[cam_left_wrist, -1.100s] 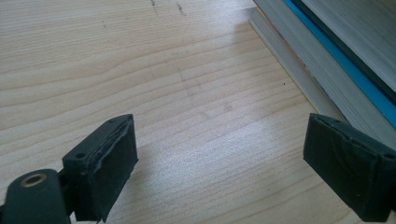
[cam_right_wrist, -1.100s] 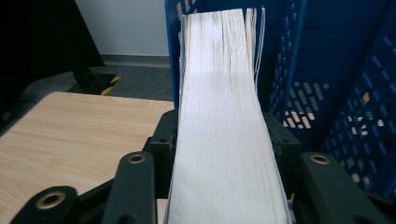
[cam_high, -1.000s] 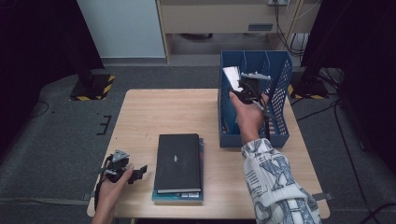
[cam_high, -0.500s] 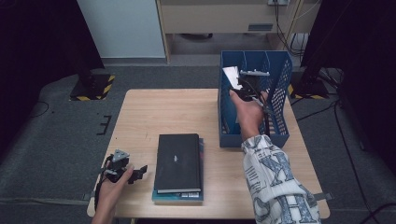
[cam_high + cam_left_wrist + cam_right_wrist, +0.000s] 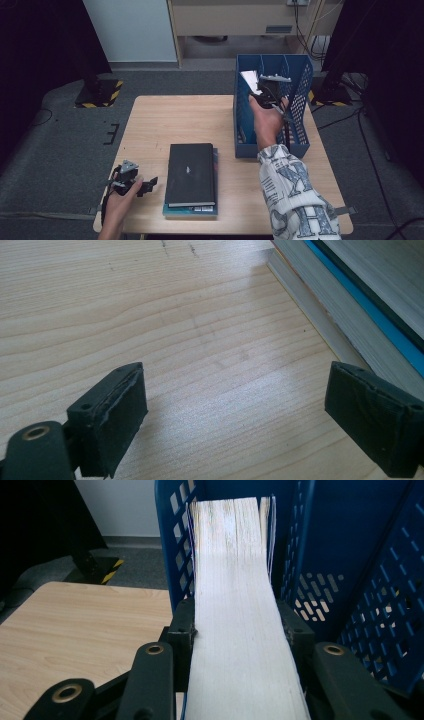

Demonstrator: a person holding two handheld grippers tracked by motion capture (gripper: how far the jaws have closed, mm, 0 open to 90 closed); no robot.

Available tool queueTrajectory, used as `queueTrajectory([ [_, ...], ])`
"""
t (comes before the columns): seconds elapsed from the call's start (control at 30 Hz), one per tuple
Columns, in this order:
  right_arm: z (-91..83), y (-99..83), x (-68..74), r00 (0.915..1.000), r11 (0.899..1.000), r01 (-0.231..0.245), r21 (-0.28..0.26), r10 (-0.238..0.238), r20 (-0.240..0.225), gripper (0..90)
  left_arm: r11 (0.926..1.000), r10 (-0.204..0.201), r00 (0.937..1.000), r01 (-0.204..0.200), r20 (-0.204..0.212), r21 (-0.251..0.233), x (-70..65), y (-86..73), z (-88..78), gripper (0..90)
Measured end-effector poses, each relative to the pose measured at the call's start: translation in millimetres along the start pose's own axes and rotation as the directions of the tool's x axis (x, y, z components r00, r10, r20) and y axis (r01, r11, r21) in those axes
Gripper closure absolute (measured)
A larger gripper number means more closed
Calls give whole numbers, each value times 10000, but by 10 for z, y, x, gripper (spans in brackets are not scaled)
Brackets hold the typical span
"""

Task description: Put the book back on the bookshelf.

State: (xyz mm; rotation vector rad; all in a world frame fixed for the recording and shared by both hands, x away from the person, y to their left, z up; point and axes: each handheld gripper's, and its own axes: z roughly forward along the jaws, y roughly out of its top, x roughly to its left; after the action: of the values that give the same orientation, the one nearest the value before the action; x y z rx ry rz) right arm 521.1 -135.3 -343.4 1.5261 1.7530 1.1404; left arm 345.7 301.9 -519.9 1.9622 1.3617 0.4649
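Book [image 5: 235, 605] first: we see it clamped page-edge up between the right gripper [image 5: 270, 92] jaws, whose pads press on both covers, and those jaws have just been closing in on it. In the high view, at the upper right of the frame, the book's pale pages poke up inside the blue file rack [image 5: 300, 100], near the rack's left wall, with the right hand [image 5: 267, 122] reaching in from below. In the right gripper view the book runs up the middle of the frame, blue mesh walls on either side.

Down at the lower left of the high view we have the left gripper [image 5: 145, 184] resting low by the table [image 5: 175, 120] edge, jaws spread wide with nothing between them. Just beside it, toward the centre, lies a stack of books [image 5: 191, 177], a black one on top of a blue-edged one.
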Motion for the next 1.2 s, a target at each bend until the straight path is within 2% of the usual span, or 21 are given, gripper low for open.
queueTrajectory([
  [0.13, -3, 45, -3, 10000, 9999, -72, -143, 72, 57, 606, 10000, -4, 10000, 4, 3, 4, 1, -1, 0, 93],
  [0.33, 6, 155, 6, 9996, 9984, 88, -554, -74, 263, 606, 10000, 12, 10000, -12, 1, 3, 0, -1, 0, 93],
  [0.6, 163, 139, -45, 9987, 9983, -278, -520, 300, 410, 606, 10000, -34, 10000, 34, -3, -22, 10, -3, -1, 94],
  [0.77, 227, 126, -45, 9980, 9980, -262, -574, 294, 552, 605, 10000, -37, 10000, 37, -9, -13, 12, -2, 0, 94],
  [0.97, 272, 136, -23, 9976, 9973, -407, -603, 439, 530, 605, 10000, -26, 10000, 26, -4, -23, 8, -1, 1, 93],
  [1.2, 309, 93, 96, 9983, 9974, -122, -710, 161, 552, 601, 10000, -24, 10000, 24, 0, -41, 8, -1, -1, 93],
])
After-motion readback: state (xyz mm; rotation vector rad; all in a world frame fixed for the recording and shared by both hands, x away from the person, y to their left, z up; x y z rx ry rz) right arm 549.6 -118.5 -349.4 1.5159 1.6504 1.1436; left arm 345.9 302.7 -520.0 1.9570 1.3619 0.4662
